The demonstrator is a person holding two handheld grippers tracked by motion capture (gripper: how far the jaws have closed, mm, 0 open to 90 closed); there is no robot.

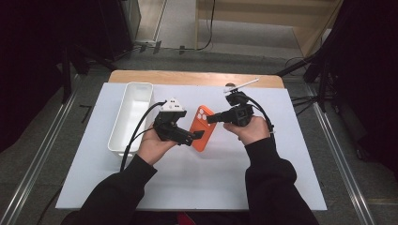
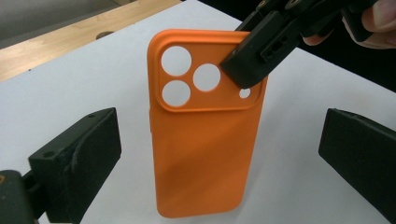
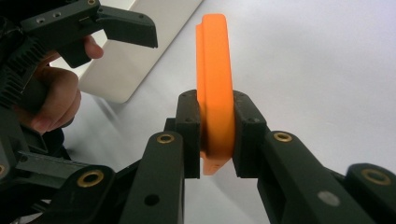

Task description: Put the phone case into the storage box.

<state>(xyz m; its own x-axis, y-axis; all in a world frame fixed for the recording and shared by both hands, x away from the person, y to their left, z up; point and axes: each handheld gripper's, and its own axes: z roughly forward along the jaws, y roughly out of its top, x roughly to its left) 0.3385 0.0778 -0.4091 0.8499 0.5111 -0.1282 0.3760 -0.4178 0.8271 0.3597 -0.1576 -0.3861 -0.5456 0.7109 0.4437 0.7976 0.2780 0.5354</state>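
Two tongs are working one orange phone case (image 1: 202, 128), which is sitting mid-worktop (image 1: 281, 187) beside a white tray (image 1: 131, 117). Right tongs (image 3: 215, 135) are pinching the case's camera-end corner, jaws closed on its edge. Left tongs (image 2: 219, 154) are gaping wide, straddling its lower end, gripping nothing. Best practice, I judge: close the left squarely across the sides before lifting. Whether the case is touching the sheet is unclear.
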